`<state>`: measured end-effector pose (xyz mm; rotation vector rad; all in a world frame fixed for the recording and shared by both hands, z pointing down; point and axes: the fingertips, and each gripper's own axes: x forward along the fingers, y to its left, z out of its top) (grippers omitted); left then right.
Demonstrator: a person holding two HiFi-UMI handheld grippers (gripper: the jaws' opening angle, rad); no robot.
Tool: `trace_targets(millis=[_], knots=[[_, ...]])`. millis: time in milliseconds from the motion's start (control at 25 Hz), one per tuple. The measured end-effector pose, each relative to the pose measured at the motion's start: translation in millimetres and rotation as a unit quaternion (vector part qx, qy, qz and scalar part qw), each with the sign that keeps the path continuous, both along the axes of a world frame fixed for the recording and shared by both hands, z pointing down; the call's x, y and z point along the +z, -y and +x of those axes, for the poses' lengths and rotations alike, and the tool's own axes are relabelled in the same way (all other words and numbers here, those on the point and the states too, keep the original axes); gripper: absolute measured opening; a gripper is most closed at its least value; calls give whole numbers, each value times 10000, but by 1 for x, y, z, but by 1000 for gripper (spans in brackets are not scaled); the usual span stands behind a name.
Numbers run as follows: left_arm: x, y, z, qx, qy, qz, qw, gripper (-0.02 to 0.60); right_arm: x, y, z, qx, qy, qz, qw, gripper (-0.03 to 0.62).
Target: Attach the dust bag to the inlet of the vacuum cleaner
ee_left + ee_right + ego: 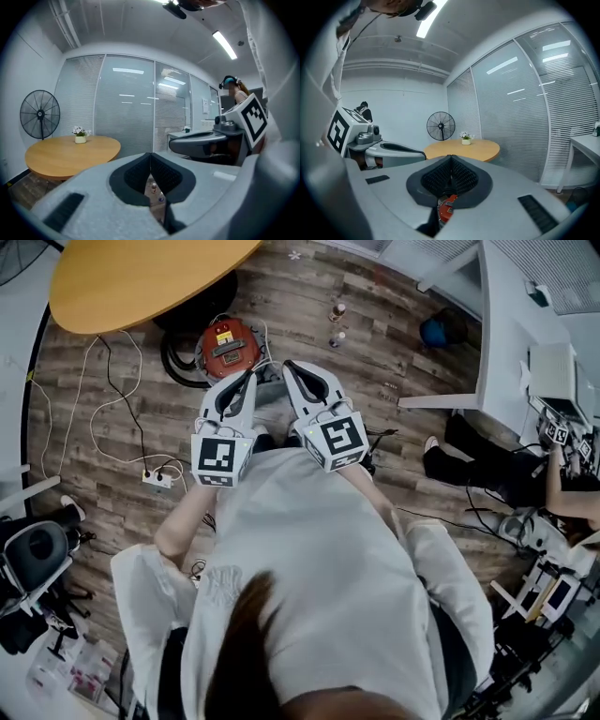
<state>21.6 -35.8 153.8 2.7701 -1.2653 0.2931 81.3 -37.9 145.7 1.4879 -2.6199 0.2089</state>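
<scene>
Shirt [319,549]: white, fills my head view.
Left gripper [251,376]: I see jaws closed, empty.
Right gripper [291,367]: closed, empty too.
Vacuum cleaner [228,345]: red, just beyond both tips.

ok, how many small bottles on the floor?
2. One bottle stands right of the red vacuum cleaner; the second bottle is just below it in the head view. Others may be hidden.
</scene>
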Motion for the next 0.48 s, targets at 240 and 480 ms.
trace_targets(millis=[240,480], knots=[[1,7,-10,-418,-199,4,9989,17,-2,12,-8,-13,15,59,10000,5],[-8,15,-25,-960,-82,448,9943,17,-1,18,-13,-21,-28,88,10000,5]])
